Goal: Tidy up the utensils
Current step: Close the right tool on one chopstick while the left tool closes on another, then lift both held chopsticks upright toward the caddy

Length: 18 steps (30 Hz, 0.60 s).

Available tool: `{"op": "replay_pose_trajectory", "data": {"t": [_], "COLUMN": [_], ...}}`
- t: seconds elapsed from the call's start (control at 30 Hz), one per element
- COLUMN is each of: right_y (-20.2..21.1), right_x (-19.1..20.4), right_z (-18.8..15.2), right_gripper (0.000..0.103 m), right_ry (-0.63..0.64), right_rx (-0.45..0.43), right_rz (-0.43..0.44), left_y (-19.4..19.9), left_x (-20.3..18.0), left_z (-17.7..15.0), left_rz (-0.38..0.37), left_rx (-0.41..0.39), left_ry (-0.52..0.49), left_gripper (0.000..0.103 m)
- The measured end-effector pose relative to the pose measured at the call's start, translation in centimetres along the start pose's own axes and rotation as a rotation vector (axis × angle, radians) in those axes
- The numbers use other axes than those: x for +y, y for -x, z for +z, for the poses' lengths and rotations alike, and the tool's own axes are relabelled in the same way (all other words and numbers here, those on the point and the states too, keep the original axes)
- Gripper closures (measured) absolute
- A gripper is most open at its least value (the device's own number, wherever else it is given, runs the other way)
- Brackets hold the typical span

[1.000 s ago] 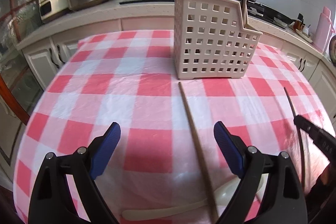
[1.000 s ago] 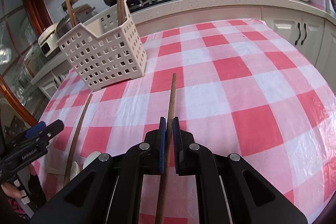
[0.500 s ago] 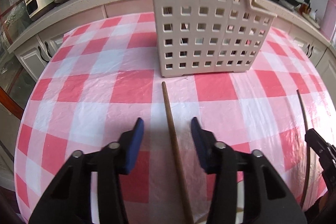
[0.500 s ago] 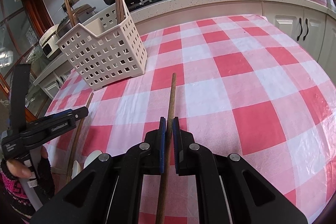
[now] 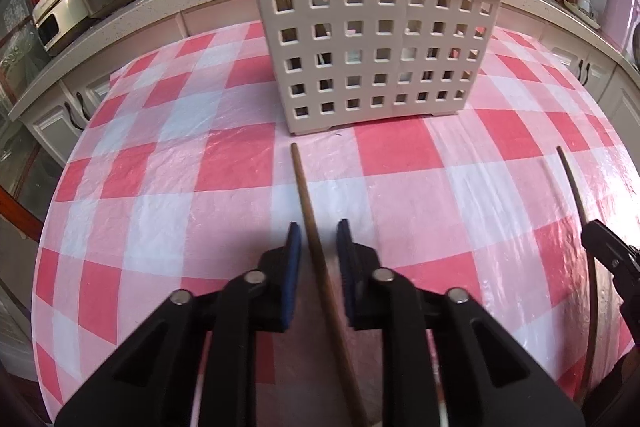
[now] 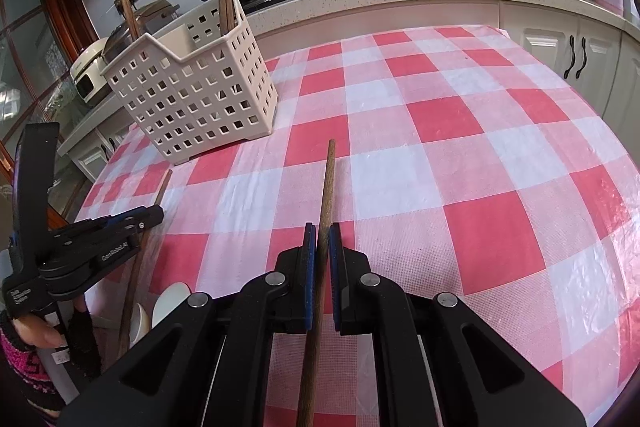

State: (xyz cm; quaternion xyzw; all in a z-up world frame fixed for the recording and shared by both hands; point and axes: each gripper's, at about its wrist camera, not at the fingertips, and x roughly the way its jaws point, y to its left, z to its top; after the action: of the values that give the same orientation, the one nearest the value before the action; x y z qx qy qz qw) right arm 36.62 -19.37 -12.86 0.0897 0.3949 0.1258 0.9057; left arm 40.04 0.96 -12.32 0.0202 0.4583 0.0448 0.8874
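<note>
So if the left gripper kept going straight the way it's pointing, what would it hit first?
Most likely the checked tablecloth just ahead, since the left gripper tilts down at it, its jaws having just been closing around a chopstick. Skimming the cloth, it would reach the white utensil basket next; depth is uncertain.

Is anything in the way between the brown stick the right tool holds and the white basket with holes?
Nothing visible. Only bare checked tablecloth lies between the brown wooden chopstick in the right tool and the white perforated plastic basket.
</note>
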Motion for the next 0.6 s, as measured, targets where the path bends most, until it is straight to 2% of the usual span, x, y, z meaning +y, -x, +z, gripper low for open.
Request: {"op": "replay_pose_trajectory", "data": {"t": [0.1, 0.2, 0.43, 0.6], "right_y": [-0.1, -0.1, 0.0, 0.4], "right_x": [0.0, 0.1, 0.1, 0.0], "right_z": [0.0, 0.0, 0.0, -0.1], "right_gripper": [0.096, 0.096, 0.096, 0.096], "right_ry": [0.0, 0.004, 0.006, 0.005], "right_rx": [0.002, 0.004, 0.001, -0.021], "right_rz": [-0.005, -0.01, -0.006, 0.003], "left_y": [0.0, 0.1, 0.7, 2.5], "left_x": [-0.3, -0.4, 0.6, 0.8], "left_z": [-0.2, -0.3, -0.9, -1.9], "left_rz": [0.0, -0.001, -0.066, -0.1], "left_rx": [-0.011, -0.022, -0.032, -0.091], "left_ry": [-0.012, -0.017, 0.023, 0.022], "left_gripper": [0.095, 0.096, 0.097, 0.097]}}
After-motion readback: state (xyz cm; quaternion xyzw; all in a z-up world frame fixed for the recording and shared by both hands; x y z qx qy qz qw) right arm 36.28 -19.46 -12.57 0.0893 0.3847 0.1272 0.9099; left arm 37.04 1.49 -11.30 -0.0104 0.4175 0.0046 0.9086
